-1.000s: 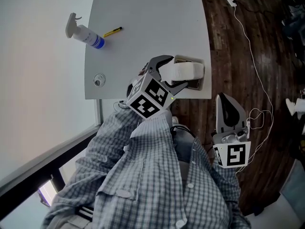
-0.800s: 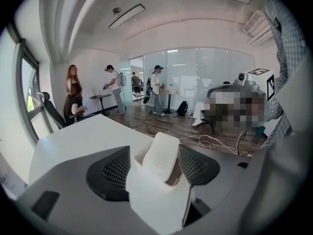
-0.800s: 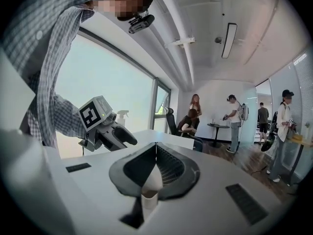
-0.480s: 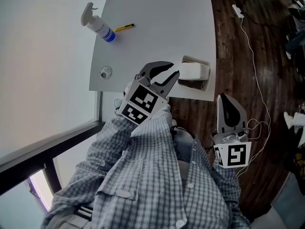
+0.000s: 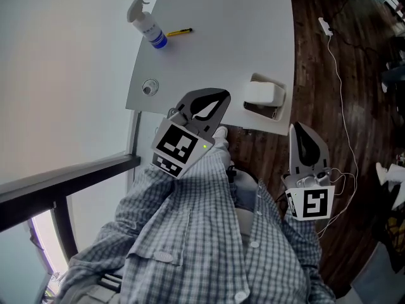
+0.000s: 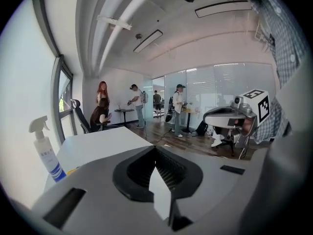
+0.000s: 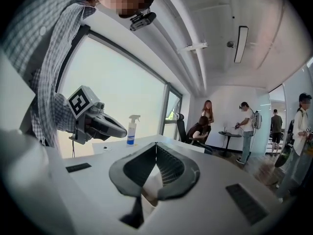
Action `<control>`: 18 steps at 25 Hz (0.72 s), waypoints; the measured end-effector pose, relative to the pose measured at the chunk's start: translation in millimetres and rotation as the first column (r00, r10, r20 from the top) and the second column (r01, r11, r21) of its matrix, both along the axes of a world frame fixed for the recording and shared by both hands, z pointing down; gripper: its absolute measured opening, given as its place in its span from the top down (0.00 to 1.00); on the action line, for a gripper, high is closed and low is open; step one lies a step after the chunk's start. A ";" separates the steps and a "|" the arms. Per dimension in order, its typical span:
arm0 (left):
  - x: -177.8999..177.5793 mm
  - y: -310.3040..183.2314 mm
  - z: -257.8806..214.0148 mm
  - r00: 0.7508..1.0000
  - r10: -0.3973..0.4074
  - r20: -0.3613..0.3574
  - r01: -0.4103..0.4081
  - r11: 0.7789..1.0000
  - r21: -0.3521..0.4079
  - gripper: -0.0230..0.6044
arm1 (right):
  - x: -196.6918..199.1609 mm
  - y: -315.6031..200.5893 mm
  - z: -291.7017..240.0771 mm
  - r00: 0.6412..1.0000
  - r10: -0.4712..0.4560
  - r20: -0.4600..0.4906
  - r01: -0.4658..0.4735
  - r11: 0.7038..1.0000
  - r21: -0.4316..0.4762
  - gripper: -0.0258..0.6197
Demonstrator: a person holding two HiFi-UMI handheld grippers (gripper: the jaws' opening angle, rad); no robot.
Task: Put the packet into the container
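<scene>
place: probably an office | cues: glass partition walls (image 6: 215, 94), desk chair (image 6: 78, 115), white table (image 5: 221, 43), strip ceiling lights (image 6: 146, 41)

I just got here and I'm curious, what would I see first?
First, two grey grippers with checkered cubes: the left gripper, shut and empty, over the white table's near edge, the right gripper over the wooden floor. Then the white packet sitting in its container at that edge, and a spray bottle at the far left.
</scene>
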State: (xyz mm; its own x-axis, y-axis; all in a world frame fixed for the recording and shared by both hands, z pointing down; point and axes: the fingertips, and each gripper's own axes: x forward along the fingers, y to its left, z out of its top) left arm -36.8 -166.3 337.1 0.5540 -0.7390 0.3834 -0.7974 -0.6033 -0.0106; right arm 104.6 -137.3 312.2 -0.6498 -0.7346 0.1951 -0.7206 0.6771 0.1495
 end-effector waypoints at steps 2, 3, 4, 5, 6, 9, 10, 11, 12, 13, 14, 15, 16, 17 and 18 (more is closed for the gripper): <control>-5.4 9.5 -4.2 1.000 -0.017 -0.012 0.017 1.000 -0.006 0.95 | -2.2 1.7 -1.9 1.000 -0.017 -0.005 0.017 1.000 0.012 0.94; -8.6 14.0 -6.9 0.999 -0.028 -0.021 0.028 1.000 -0.006 0.95 | -3.1 2.1 -3.3 1.000 -0.021 -0.004 0.021 1.000 0.017 0.94; -12.1 18.2 -9.7 0.999 -0.041 -0.033 0.041 0.999 -0.006 0.95 | -4.4 2.2 -5.3 1.000 -0.023 0.001 0.023 1.000 0.020 0.94; -16.1 22.2 -11.6 0.997 -0.055 -0.045 0.055 0.998 -0.008 0.95 | -6.1 2.1 -7.7 1.000 -0.022 0.011 0.022 1.000 0.023 0.94; -20.2 26.0 -12.5 0.996 -0.069 -0.053 0.068 0.998 -0.010 0.95 | -7.7 2.2 -9.5 1.000 -0.022 0.018 0.022 0.999 0.025 0.94; -27.9 35.6 -14.2 0.994 -0.096 -0.059 0.095 0.995 -0.012 0.95 | -10.7 3.8 -10.7 0.999 -0.034 0.016 0.034 0.999 0.035 0.94; -29.6 38.8 -14.3 0.993 -0.102 -0.059 0.101 0.995 -0.015 0.95 | -11.3 4.6 -10.7 0.999 -0.040 0.013 0.040 0.998 0.038 0.94; -31.3 41.8 -14.0 0.992 -0.108 -0.060 0.107 0.994 -0.018 0.95 | -12.0 5.4 -11.4 0.999 -0.045 0.012 0.045 0.998 0.043 0.94; -32.9 44.6 -14.0 0.991 -0.114 -0.063 0.113 0.993 -0.020 0.95 | -13.3 5.6 -13.6 0.999 -0.047 0.019 0.046 0.998 0.047 0.94; -34.5 47.3 -14.1 0.991 -0.120 -0.066 0.119 0.993 -0.020 0.95 | -14.5 5.9 -15.6 0.998 -0.049 0.024 0.048 0.998 0.051 0.94; -36.2 49.8 -14.1 0.990 -0.125 -0.069 0.125 0.992 -0.017 0.95 | -14.8 6.6 -16.0 0.998 -0.055 0.021 0.054 0.997 0.054 0.94; -37.9 52.1 -13.6 0.989 -0.130 -0.070 0.130 0.991 -0.016 0.95 | -15.2 7.4 -16.0 0.998 -0.060 0.017 0.059 0.997 0.057 0.94; -39.4 54.2 -13.0 0.988 -0.134 -0.071 0.134 0.991 -0.017 0.95 | -16.4 7.8 -17.2 0.998 -0.061 0.021 0.060 0.997 0.058 0.94; -40.3 55.7 -12.9 0.988 -0.136 -0.073 0.135 0.991 -0.018 0.95 | -18.1 8.0 -18.8 0.998 -0.060 0.029 0.058 0.997 0.058 0.94; -40.6 56.5 -13.3 0.988 -0.136 -0.077 0.135 0.991 -0.016 0.95 | -19.6 8.3 -19.8 0.998 -0.060 0.033 0.058 0.997 0.060 0.94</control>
State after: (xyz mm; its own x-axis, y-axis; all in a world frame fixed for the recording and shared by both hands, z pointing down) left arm -77.4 -109.7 323.8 0.4777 -0.8053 0.3511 -0.8698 -0.4897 0.0603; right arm 85.0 -129.1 292.5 -0.6983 -0.7040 0.1292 -0.6848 0.7097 0.1654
